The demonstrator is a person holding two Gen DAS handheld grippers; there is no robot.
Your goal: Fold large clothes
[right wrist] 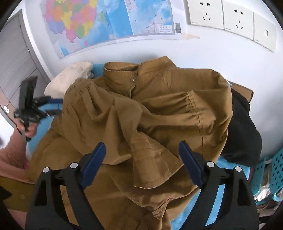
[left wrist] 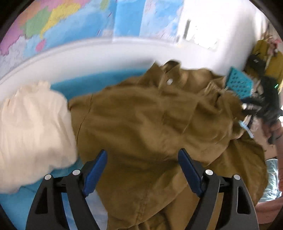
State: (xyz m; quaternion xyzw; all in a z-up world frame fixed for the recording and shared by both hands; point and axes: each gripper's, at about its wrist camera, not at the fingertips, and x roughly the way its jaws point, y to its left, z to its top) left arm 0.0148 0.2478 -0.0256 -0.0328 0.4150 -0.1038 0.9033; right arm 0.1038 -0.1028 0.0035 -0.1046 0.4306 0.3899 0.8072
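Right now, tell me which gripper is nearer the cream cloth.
Left. The left gripper hovers at the brown shirt's edge just below the cream cloth. The right gripper hangs over the shirt's middle, with shirt between it and the cloth.

white wall [right wrist: 203, 51], colourful map [right wrist: 106, 23], three wall sockets [right wrist: 205, 13]

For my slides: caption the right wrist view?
Open right gripper above crumpled brown shirt on blue table, beneath a wall map.
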